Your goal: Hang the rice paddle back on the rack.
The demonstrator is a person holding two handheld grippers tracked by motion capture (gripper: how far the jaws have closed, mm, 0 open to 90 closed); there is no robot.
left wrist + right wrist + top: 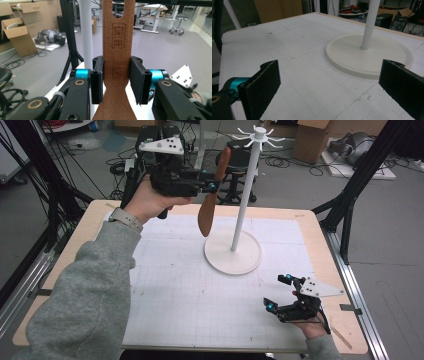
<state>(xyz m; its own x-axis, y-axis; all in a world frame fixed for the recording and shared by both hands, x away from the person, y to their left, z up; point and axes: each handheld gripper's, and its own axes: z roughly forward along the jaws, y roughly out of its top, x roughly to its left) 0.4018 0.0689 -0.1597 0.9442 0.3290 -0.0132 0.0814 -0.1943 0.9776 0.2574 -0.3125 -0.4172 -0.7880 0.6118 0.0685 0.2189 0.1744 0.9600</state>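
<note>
My left gripper is clamped on the wooden spatula, held up beside the stand pole. Right gripper wide open, empty, low near the base. Prob. hanging step; next: slot onto a top hook.

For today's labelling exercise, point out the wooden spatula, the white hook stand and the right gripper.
wooden spatula (pixel 117 37), left gripper view, stamped handle.
white hook stand (pixel 246 190), high view, its pole.
right gripper (pixel 278 294), high view, between its open jaws.
</note>
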